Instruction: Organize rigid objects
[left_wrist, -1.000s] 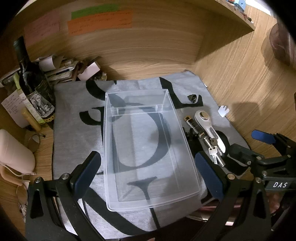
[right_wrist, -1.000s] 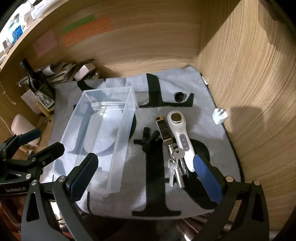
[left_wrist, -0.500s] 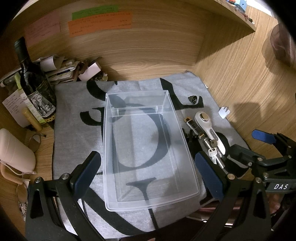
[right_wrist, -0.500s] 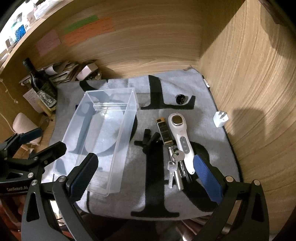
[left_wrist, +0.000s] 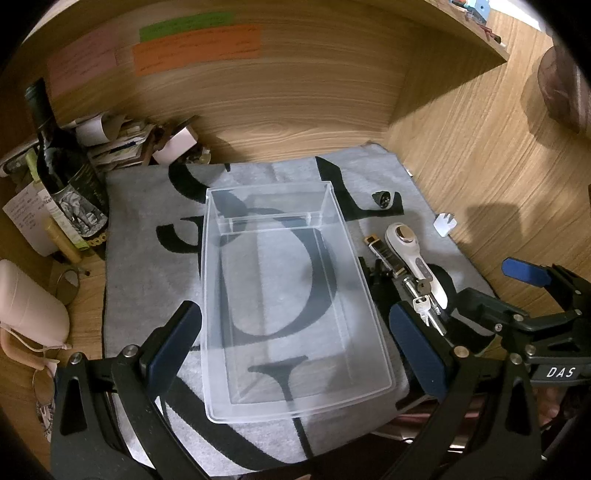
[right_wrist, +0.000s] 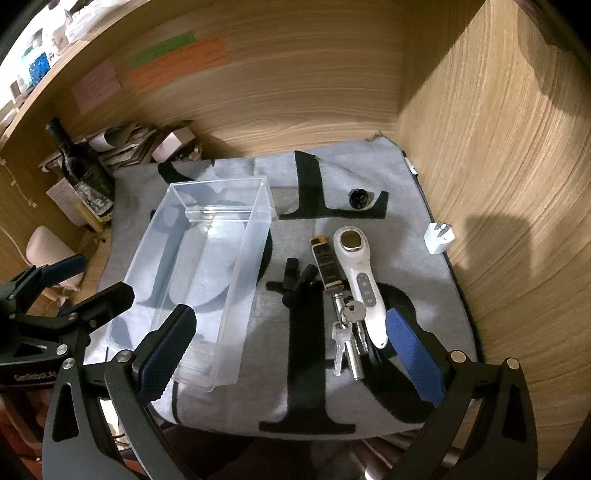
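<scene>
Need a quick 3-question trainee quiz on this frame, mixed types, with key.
1. True or false: the clear bin already holds an item.
2. Which lies nearest the white handheld device?
A. bunch of keys
B. white plug adapter
C. wine bottle
3. Fill in: both the left gripper and the right gripper are ____.

Key: 1 false, the bin is empty. 2 A, the keys lie right against the device. 3 open, neither holding anything.
</scene>
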